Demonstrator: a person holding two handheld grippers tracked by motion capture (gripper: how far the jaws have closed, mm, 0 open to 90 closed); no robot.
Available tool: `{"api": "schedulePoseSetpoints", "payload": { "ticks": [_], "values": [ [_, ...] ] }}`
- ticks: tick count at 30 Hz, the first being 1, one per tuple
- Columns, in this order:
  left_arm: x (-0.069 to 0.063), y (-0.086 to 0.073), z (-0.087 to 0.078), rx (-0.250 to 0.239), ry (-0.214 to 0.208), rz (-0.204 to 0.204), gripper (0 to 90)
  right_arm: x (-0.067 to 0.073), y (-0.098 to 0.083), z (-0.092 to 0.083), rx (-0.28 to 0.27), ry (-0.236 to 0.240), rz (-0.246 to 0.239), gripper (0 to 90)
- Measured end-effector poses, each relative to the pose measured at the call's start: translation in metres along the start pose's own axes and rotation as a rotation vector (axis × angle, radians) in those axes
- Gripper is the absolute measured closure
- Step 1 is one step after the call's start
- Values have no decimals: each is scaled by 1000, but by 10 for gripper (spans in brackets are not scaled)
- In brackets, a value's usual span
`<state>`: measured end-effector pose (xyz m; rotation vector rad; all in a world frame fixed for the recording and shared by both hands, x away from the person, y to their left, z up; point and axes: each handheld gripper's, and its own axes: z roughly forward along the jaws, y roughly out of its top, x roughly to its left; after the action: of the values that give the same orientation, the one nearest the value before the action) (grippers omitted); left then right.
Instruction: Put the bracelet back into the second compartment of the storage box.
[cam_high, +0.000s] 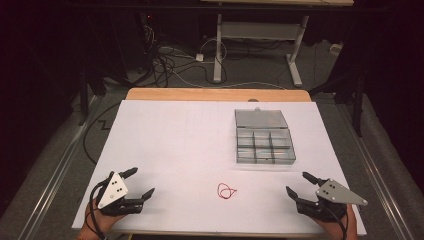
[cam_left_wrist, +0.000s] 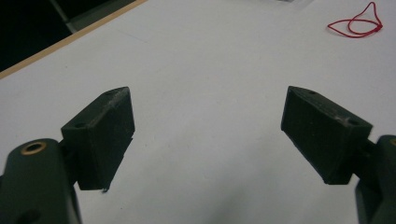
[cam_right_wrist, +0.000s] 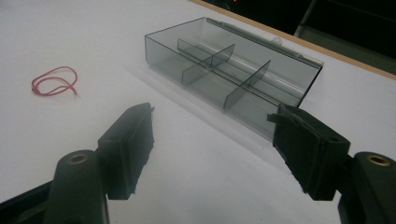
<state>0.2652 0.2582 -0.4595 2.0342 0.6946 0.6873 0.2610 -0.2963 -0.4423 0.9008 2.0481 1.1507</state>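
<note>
So here's the setup: a thin red rubber band (cam_high: 226, 191), twisted into a loose loop, lies flat on the white-covered worktop (cam_high: 165, 145) near the front edge, roughly midway between the two tools and touching neither. The left hand-held gripper (cam_high: 141, 183) sits low at the front left corner, jaws spread wide with nothing between them; in the left gripper view the band (cam_left_wrist: 357, 23) shows up far off at the upper right. The right hand-held gripper (cam_high: 298, 183) is at the front right, jaws also spread wide and empty. Behind the band and a bit to the right sits a clear grey plastic compartment box (cam_high: 264, 145) with its lid flipped open toward the back. In the right gripper view the box (cam_right_wrist: 233, 74) sits just ahead of the jaws, band (cam_right_wrist: 53, 81) off left.
</note>
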Motion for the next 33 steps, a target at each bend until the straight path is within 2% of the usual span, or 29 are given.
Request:
{"api": "schedulePoseSetpoints", "payload": {
  "ticks": [5,6,7,14,15,18,21,23,25,30,33],
  "values": [
    [1,1,3,5,0,-10,164,0,3,1,-11,13,5,283],
    [-1,0,4,15,-5,-23,165,0,4,1,-16,19,2,282],
    [-1,1,5,11,0,-11,165,0,5,2,-12,21,5,282],
    [-6,2,5,29,-5,4,164,9,18,8,-27,53,-30,295],
    [-6,3,5,26,-8,0,165,12,24,11,-41,76,-18,302],
    [-6,3,5,31,-7,4,165,21,33,17,-40,98,-38,315],
    [-5,3,6,32,-10,1,165,31,42,28,-39,141,-59,344],
    [-4,2,7,29,-8,11,165,43,48,41,-21,186,-83,369],
    [-5,1,8,42,-18,2,165,56,52,53,1,231,-104,398],
    [-6,1,8,47,-21,6,165,88,55,82,73,358,-159,467],
    [-6,1,9,52,-22,7,166,100,53,94,111,387,-177,473]
  ]
}}
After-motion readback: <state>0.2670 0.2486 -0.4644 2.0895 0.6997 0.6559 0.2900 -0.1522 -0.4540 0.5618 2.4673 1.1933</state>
